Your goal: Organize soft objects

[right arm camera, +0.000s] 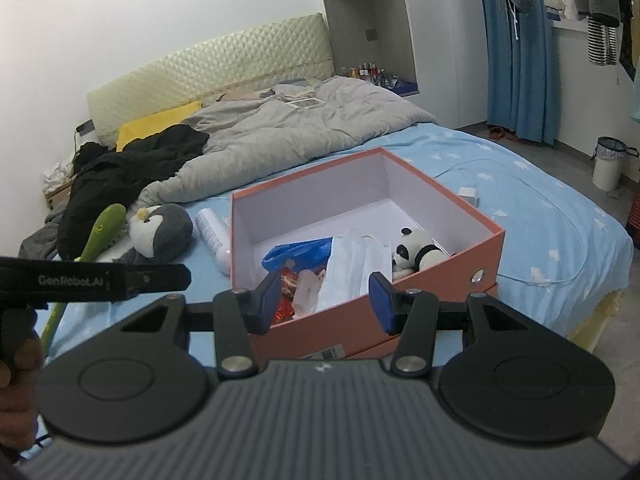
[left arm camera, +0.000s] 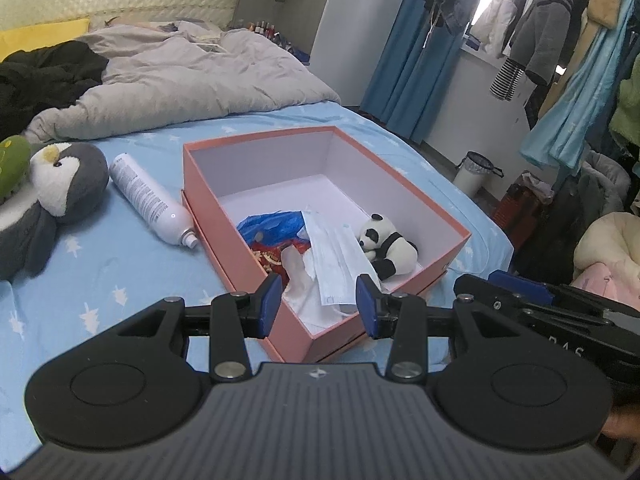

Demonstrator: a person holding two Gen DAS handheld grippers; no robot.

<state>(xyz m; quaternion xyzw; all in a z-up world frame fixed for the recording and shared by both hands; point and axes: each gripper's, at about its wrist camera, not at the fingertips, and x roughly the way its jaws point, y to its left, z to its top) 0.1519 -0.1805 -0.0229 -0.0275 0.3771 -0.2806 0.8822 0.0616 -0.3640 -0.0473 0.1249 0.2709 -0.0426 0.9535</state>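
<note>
From the left wrist: the left claw [left arm camera: 317, 305] hangs spread and empty over the near corner of a pink box [left arm camera: 408, 170] on the bed [left arm camera: 120, 276], where a panda toy [left arm camera: 386, 246], a face mask [left arm camera: 336, 252] and a blue bag [left arm camera: 272, 225] already lie, apparently gathered for tidying. A penguin plush [left arm camera: 60, 184] and a white spray can [left arm camera: 150, 200] wait outside on the sheet. From the right wrist: the right claw [right arm camera: 325, 304], also spread and holding nothing, faces the same box's near wall; the penguin sits well apart at left beside a green toy [right arm camera: 102, 228].
</note>
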